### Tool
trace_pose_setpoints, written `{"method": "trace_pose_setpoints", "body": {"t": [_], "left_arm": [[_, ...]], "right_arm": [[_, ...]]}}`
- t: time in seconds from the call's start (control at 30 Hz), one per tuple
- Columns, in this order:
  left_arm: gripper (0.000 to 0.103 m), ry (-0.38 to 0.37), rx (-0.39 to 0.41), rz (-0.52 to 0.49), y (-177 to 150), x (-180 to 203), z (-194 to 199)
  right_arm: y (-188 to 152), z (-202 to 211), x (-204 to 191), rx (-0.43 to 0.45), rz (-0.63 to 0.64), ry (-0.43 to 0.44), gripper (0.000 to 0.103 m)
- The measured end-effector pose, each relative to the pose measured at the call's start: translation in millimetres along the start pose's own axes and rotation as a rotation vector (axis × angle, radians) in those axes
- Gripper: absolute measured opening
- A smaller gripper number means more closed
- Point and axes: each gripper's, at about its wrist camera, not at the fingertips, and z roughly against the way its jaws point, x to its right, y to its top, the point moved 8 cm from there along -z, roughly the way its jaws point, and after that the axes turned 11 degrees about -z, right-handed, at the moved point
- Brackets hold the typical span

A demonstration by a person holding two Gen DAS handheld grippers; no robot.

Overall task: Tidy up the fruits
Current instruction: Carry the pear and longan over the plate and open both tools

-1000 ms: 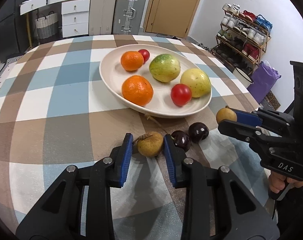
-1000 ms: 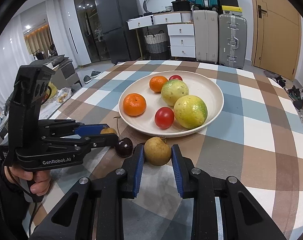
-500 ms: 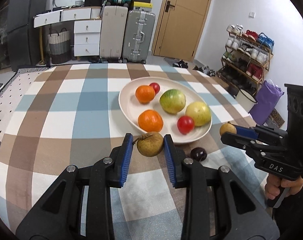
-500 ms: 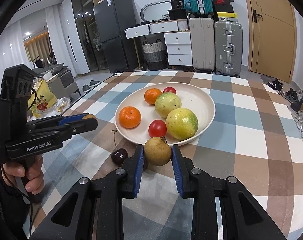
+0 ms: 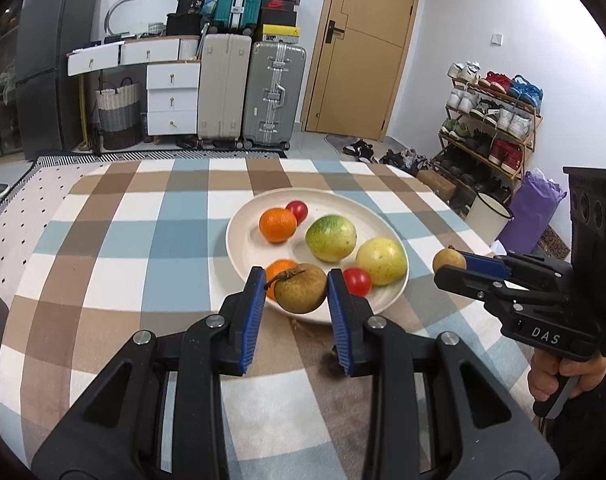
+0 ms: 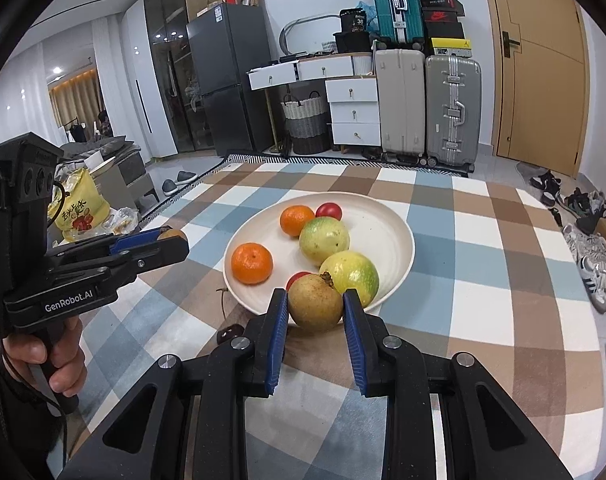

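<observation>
While each hand-held gripper, left (image 5: 290,292) and right (image 6: 314,307), clamps a brown fruit (image 5: 301,288) above the plate (image 5: 239,254), lowering and releasing comes next.

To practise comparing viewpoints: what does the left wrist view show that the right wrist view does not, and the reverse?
Only the left wrist view: the shoe rack and purple bag.
Only the right wrist view: the yellow bag and curtains.
Both: the plate of fruit on the checked tablecloth, the suitcases, the door, a brown fruit clamped in the left gripper, and a second brown fruit in the right gripper.
</observation>
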Motion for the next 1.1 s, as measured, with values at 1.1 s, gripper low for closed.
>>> {"method": "trace_pose_setpoints", "body": {"t": [1.1], "left_arm": [[0.029, 0.005, -0.017, -0.079, 24, 30, -81]], "right_arm": [[39, -56, 47, 0.002, -0.136, -0.056, 0.028]]}}
